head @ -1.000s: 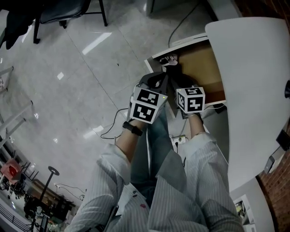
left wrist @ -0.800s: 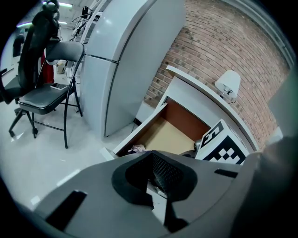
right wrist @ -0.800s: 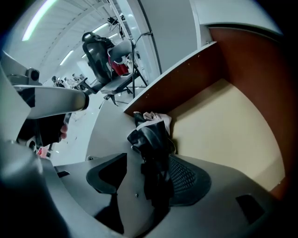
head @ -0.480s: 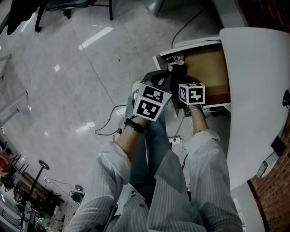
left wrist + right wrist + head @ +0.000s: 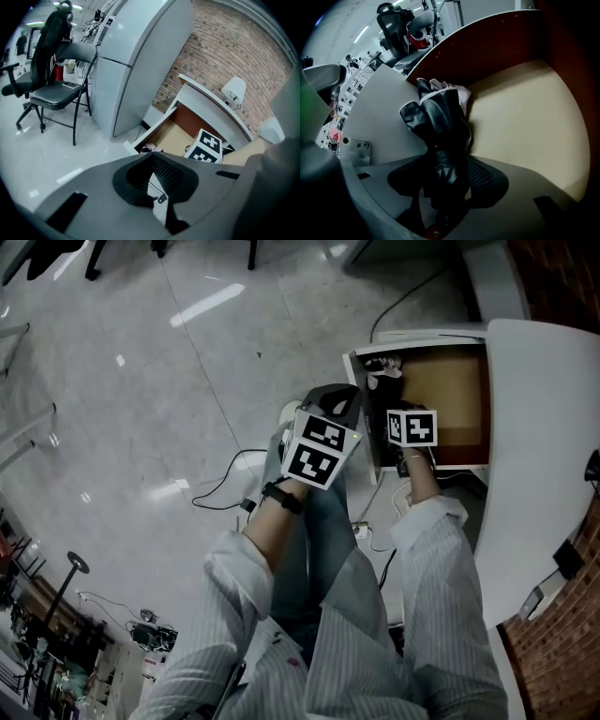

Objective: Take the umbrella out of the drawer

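Reaching tool, right: the right gripper (image 5: 446,177) points steeply down into the open wooden drawer with a tan bottom and white front panel (image 5: 459,390). Its jaws have just swung wide and eased in a little. They stand apart on either side of the folded black umbrella in its glossy, leather-like sleeve (image 5: 440,122), not yet pressing it.
Waiting tool, left: the left gripper (image 5: 153,161) hovers just outside the drawer's front panel, jaw tips drawn together, nothing between them.
Umbrella: inside the drawer, lying against the front panel near one corner, with a crumpled pale cloth (image 5: 457,91) touching its far end.
Risk, slip: the sleeve looks slick and soft, so closing on loose sleeve alone would likely let the umbrella slide out on the lift.
Risk, snag: the cloth may come up with it, or the long body may catch on the drawer's front panel if lifted tilted.
Surface: the drawer bottom is bare beyond the umbrella, with red-brown inner walls. A curved white desk top (image 5: 544,427) overhangs the drawer's rear.
Room: a pale glossy tiled floor (image 5: 141,409) in front of the drawer carries thin black cables (image 5: 220,495). A red brick wall (image 5: 225,51) stands behind the drawer, with a tall white cabinet (image 5: 136,61) and a black chair (image 5: 61,89) off to one side.
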The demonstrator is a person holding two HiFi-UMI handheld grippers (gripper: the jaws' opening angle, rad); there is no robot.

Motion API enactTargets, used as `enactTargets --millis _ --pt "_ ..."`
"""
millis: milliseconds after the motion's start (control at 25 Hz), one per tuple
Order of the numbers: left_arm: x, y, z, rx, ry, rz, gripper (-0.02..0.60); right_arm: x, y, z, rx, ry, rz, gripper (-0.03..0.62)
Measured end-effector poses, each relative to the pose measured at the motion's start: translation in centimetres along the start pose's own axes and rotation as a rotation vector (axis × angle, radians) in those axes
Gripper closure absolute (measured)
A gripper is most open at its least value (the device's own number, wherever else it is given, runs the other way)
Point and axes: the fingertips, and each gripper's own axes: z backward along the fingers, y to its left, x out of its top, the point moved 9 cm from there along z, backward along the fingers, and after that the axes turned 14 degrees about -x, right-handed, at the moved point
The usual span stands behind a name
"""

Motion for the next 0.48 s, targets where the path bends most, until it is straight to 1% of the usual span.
enactTargets --millis 160,280,360,480 --pt "-0.52 0.54 0.49 0.006 -0.009 0.02 0.572 0.2 0.45 -0.38 0.012 0.008 0.043 0.349" --pt "-0.75 0.52 0.49 0.004 -0.011 0.023 0.572 0.45 0.51 -0.52 0.013 0.038 0.058 0.359" --pt "-0.84 0.49 0.47 0.002 -0.013 0.025 0.572 0.58 0.59 -0.51 0.002 0.059 0.062 0.365" --pt "-0.84 0.54 0.64 0.004 -0.016 0.027 0.572 0.6 0.91 -0.25 -0.021 0.058 0.061 0.375"
